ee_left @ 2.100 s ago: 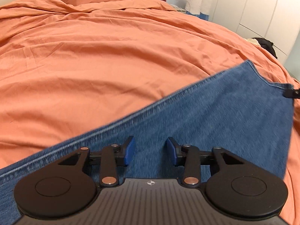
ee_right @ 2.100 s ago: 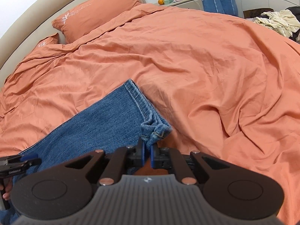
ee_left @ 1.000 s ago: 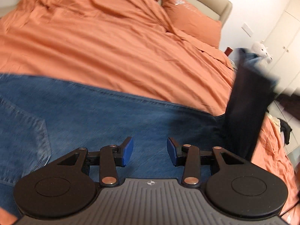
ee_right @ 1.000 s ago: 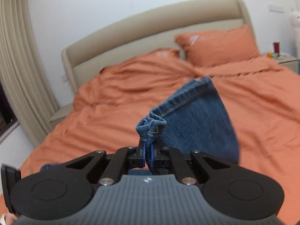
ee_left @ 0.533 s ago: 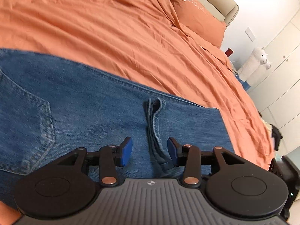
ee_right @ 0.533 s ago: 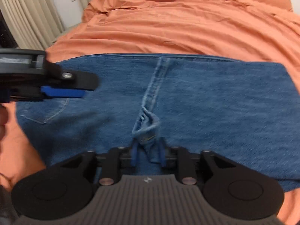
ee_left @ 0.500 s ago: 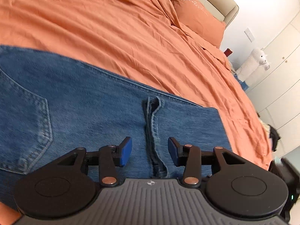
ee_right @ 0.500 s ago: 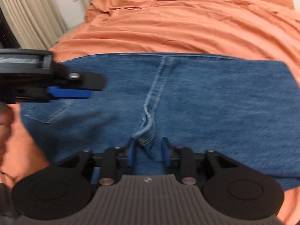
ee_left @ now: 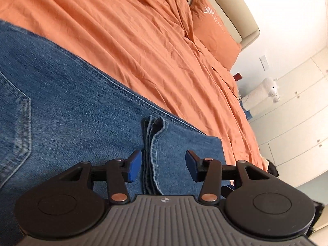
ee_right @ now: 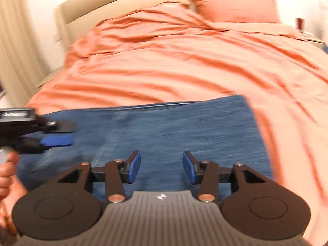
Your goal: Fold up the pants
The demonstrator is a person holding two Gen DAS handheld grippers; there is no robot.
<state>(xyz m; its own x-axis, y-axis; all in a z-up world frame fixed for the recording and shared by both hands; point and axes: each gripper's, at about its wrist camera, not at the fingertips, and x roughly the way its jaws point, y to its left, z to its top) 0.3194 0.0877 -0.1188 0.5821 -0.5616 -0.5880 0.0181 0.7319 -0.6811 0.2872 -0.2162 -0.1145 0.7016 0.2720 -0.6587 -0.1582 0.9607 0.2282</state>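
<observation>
Jeans (ee_left: 82, 106) folded hem-to-seat on bed; my left gripper (ee_left: 163, 165) and right gripper (ee_right: 161, 164) are opening, empty — next I'd grab the fold.

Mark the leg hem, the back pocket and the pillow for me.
leg hem (ee_left: 152, 143), left wrist view: on the stitched cuff edge lying across the jeans.
back pocket (ee_left: 20, 127), left wrist view: on its stitched edge.
pillow (ee_left: 213, 26), left wrist view: on its orange face.

Jeans (ee_left: 78, 106) are coarse, stitched blue denim; the duvet cover (ee_left: 127, 32) at twelve o'clock is matt, creased orange cloth
</observation>
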